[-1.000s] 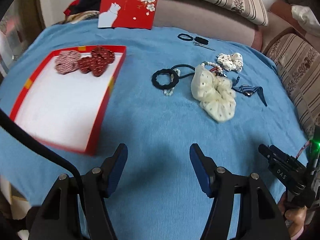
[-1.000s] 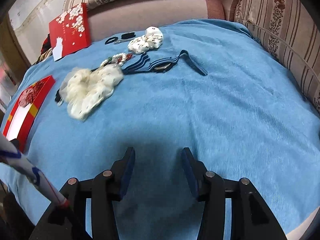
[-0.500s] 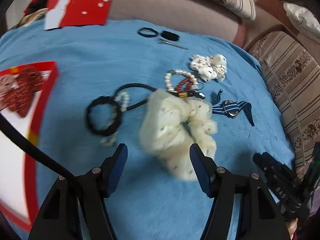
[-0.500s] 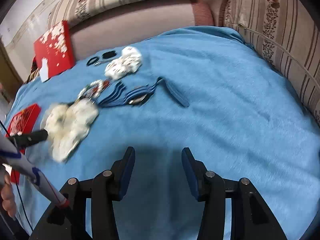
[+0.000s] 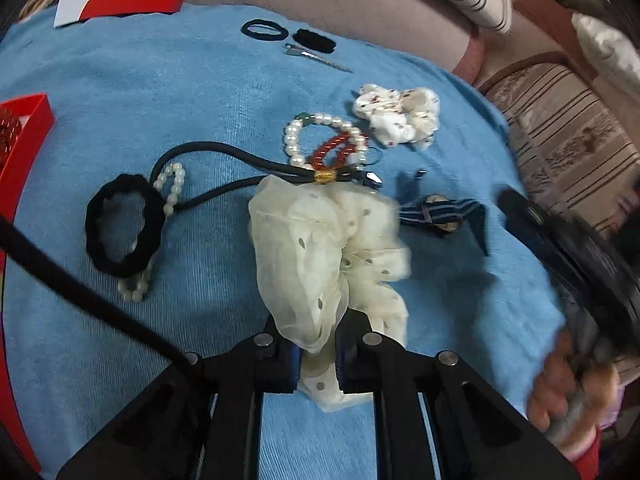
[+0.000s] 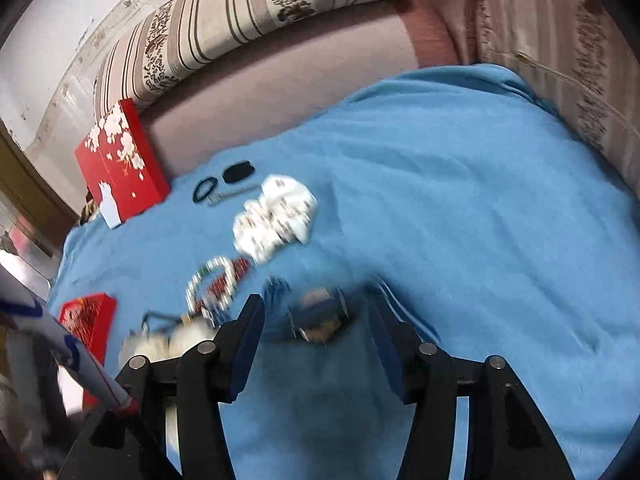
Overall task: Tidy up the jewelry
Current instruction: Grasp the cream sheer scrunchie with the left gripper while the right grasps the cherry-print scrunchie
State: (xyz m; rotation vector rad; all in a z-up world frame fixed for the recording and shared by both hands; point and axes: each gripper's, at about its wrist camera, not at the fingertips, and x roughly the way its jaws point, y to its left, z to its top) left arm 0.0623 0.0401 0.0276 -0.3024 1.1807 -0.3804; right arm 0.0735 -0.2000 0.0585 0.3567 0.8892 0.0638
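Observation:
My left gripper (image 5: 316, 356) is shut on the near edge of a cream dotted scrunchie (image 5: 320, 248) lying on the blue cloth. Behind it lie a pearl and red bead bracelet (image 5: 324, 144), a black cord with a gold clasp (image 5: 224, 152), a black hair tie (image 5: 124, 226), a small pearl strand (image 5: 170, 188) and a white floral scrunchie (image 5: 400, 120). My right gripper (image 6: 316, 336) is open, its fingers on either side of a blue striped bow (image 6: 320, 316), which also shows in the left wrist view (image 5: 440, 214). The right wrist view is blurred.
A red tray (image 5: 28, 128) sits at the left edge; its corner shows in the right wrist view (image 6: 86, 320). A red flowered lid (image 6: 120, 160) leans on the sofa back. A black hair tie (image 5: 264, 31), a black clip (image 5: 314, 40) and a metal pin (image 5: 316, 57) lie far back.
My left gripper has moved forward onto the cream scrunchie and shut on it. My right gripper has moved forward and left until its open fingers straddle the striped bow.

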